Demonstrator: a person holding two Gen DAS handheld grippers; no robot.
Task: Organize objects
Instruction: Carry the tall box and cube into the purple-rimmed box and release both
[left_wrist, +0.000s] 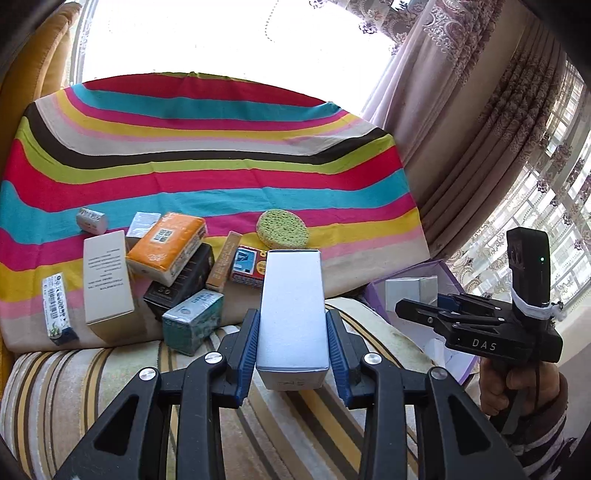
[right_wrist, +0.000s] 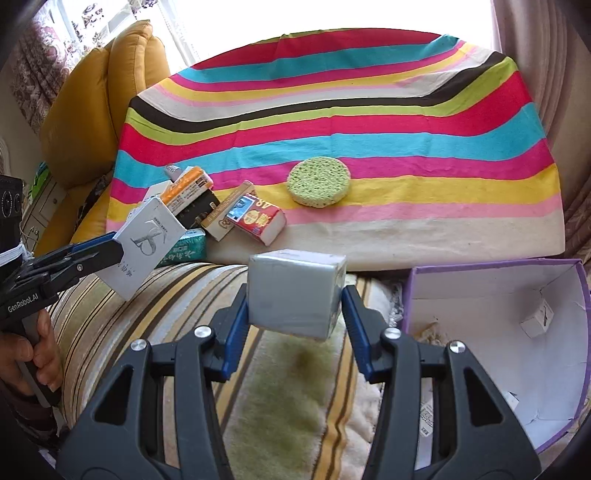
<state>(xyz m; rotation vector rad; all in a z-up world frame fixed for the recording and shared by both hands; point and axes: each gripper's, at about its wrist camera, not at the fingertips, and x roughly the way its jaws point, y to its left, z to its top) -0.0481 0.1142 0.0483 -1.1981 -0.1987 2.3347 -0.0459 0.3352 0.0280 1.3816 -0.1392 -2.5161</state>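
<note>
2 grippers, each carrying a box toward the purple bin.

Left gripper (left_wrist: 291, 339) clamps a tall silver box (left_wrist: 293, 306) lengthwise between its pads, likely so it can go in end first; right gripper (right_wrist: 295, 314) pinches a grey cube (right_wrist: 297, 293) by 2 opposite sides, held clear above the striped rug (right_wrist: 280, 387); the purple bin (right_wrist: 554, 369) lies open just right of it, probably the drop spot; ahead, on the striped cloth (right_wrist: 369, 110), the pile of boxes (left_wrist: 166, 273) sits ahead-left, with the green sponge (right_wrist: 319, 182) apart from it.
</note>
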